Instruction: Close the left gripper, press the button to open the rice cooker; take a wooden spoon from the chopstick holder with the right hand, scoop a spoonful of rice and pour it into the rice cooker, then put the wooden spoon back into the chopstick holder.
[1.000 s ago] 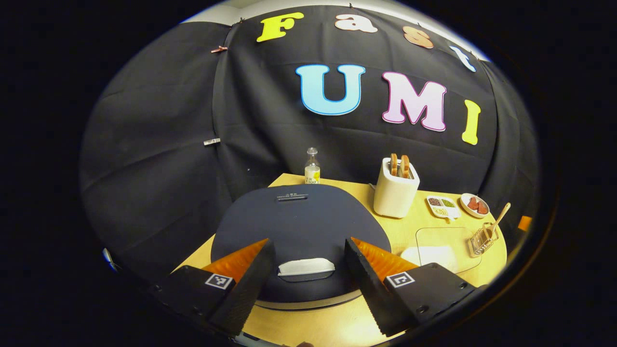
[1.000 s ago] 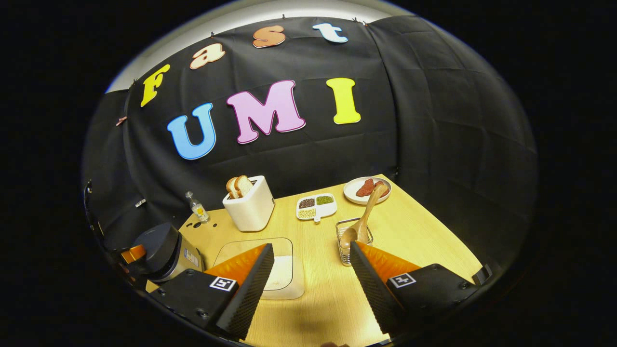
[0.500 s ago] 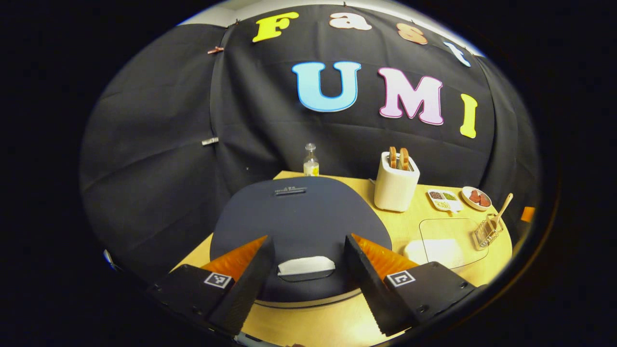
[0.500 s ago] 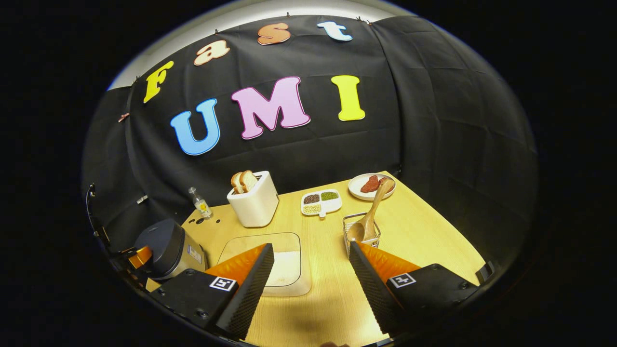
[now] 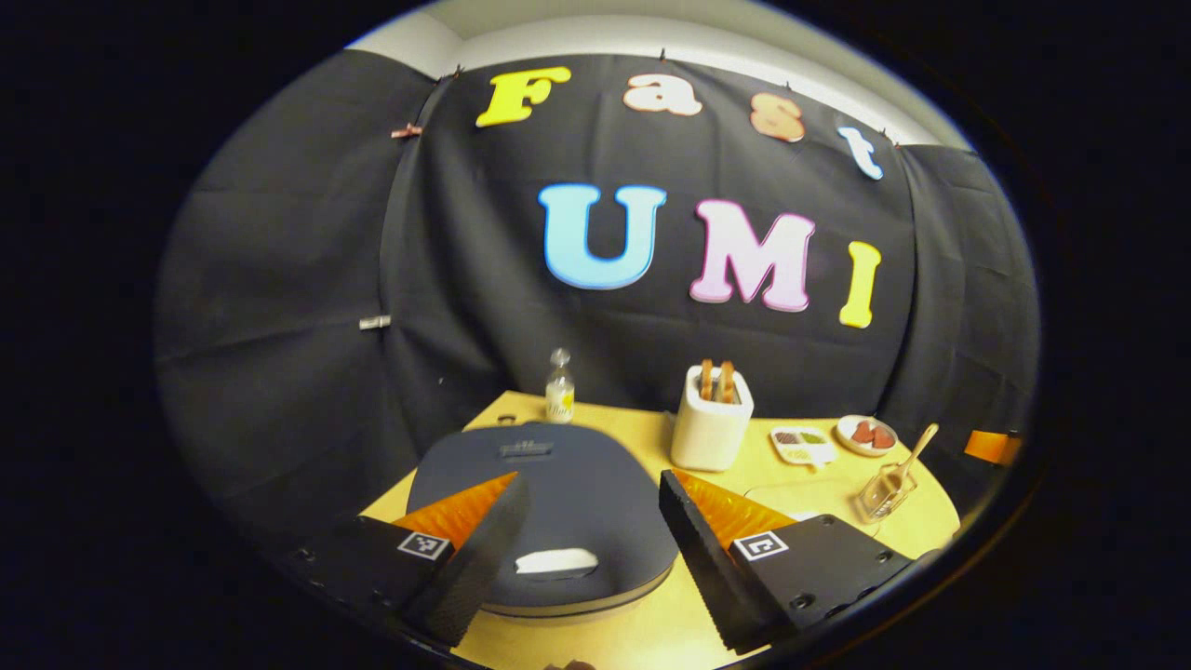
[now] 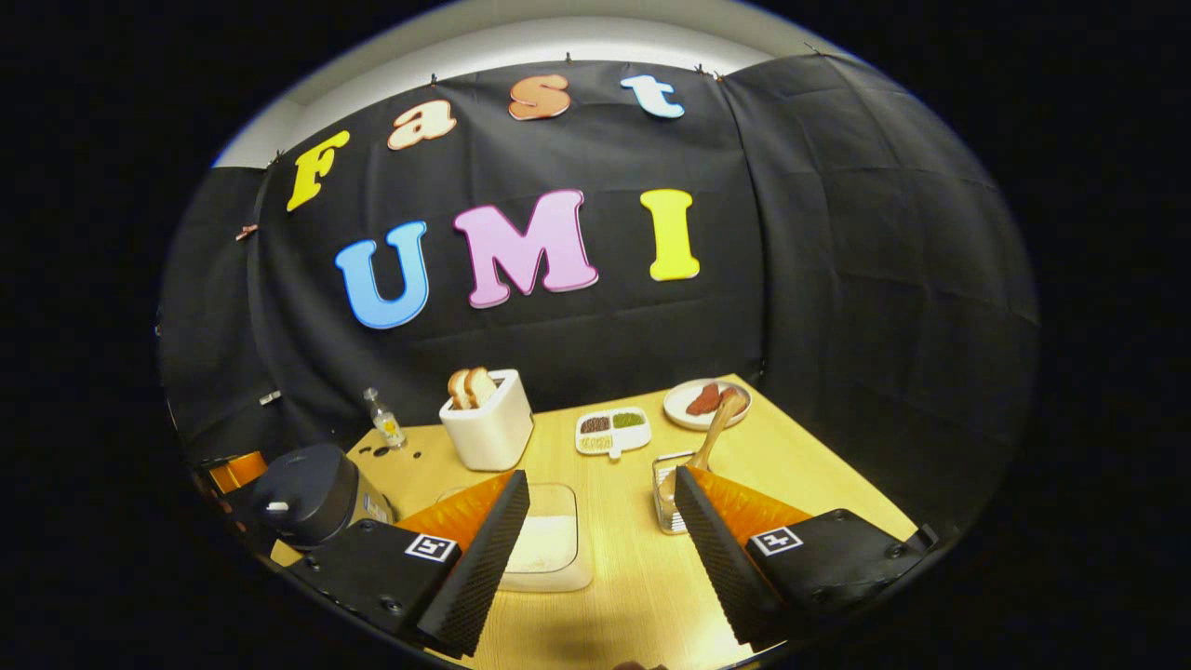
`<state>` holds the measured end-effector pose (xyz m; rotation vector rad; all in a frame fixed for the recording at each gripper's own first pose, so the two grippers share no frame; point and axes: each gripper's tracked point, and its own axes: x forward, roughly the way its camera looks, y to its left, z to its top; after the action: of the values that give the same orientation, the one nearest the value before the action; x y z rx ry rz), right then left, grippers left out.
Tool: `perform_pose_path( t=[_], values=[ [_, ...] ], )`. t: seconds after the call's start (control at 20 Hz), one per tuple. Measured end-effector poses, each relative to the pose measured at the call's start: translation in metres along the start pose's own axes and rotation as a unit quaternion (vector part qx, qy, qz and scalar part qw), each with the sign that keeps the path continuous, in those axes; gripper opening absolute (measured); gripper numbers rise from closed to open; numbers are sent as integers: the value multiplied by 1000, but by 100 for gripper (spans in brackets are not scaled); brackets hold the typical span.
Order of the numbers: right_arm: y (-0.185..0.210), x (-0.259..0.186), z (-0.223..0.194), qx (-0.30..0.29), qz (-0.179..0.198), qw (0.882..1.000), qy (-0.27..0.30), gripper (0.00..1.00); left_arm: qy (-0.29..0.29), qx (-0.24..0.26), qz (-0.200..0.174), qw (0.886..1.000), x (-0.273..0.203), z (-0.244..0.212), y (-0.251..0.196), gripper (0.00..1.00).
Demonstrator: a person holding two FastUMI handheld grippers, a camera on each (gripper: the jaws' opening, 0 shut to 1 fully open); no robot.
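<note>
We see black cloth (image 6: 837, 279) walling the booth behind the wooden tabletop (image 6: 800, 465), with a pale wall strip (image 5: 651, 33) above the cloth.

Table (image 6: 819, 475): pale wood grain, smooth. Rice cooker (image 5: 558, 484) lid: matt dark plastic. Spoon (image 6: 712, 437): wood. Chopstick holder (image 6: 668, 493): wire metal (shiny). Toaster (image 6: 488, 433): matt white.

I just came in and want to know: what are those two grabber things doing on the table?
Someone is getting ready to put rice in the rice cooker. The left gripper hangs open above its closed lid, over the white button, not pressing it yet. The right gripper is open too, near the wooden spoon standing in its wire holder and the clear box of rice. Nothing is being held.
</note>
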<state>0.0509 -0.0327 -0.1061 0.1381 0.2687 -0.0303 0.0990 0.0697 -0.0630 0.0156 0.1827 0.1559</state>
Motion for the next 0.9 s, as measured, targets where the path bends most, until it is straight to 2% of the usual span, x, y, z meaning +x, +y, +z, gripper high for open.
perform_pose_path(
  t=[0.15, 0.35, 0.5, 0.55, 0.7, 0.9],
  values=[
    [-5, -10, 41, 0, -5, 999, -37, 98, -46, 8, -32, 998, -13, 49, -37, 95],
    [-17, -34, 98, 12, -16, 995, -100, 98, -58, 8, -95, 994, -29, 73, -88, 95],
    [-25, -52, 93, 6, -33, 994, -106, 98, -55, 3, -119, 991, -42, 68, -106, 92],
    [-26, -57, 89, -2, -35, 994, -104, 98, -57, -1, -124, 991, -46, 67, -109, 95],
    [-31, -59, 82, -31, -33, 993, -105, 98, -65, -11, -125, 990, -50, 62, -114, 95],
    [-34, -47, 81, -12, -24, 995, -96, 98, -59, -10, -98, 993, -43, 54, -106, 95]
  ],
)
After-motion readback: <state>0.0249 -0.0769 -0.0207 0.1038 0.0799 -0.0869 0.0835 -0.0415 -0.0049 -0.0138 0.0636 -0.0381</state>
